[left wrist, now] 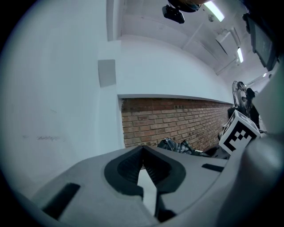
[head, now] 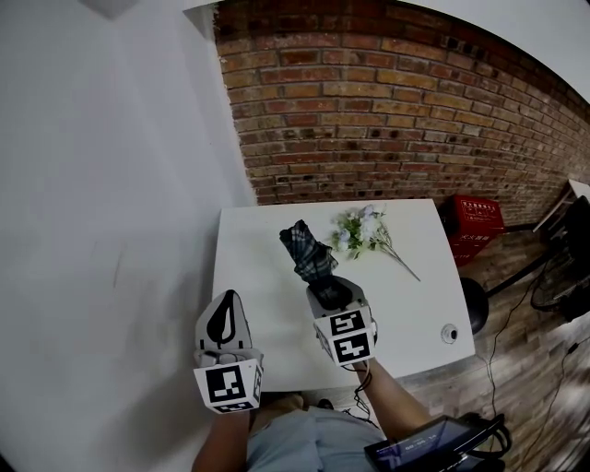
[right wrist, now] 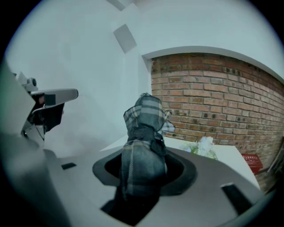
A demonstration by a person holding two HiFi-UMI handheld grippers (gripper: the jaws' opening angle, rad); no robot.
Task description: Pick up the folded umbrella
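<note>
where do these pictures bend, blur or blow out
Head view: sharp and evenly lit, but the courses of the brick wall bow into arcs. Left gripper view: black corners ring the round picture, and the ceiling lights blow out to white. Right gripper view: same black ring; the umbrella, close to the lens, looks slightly soft, while the brick wall behind is sharper.

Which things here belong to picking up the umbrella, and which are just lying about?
In the job: folded umbrella; right gripper, shut on it.
Lying about: flower bunch; red crate; left gripper, empty.
</note>
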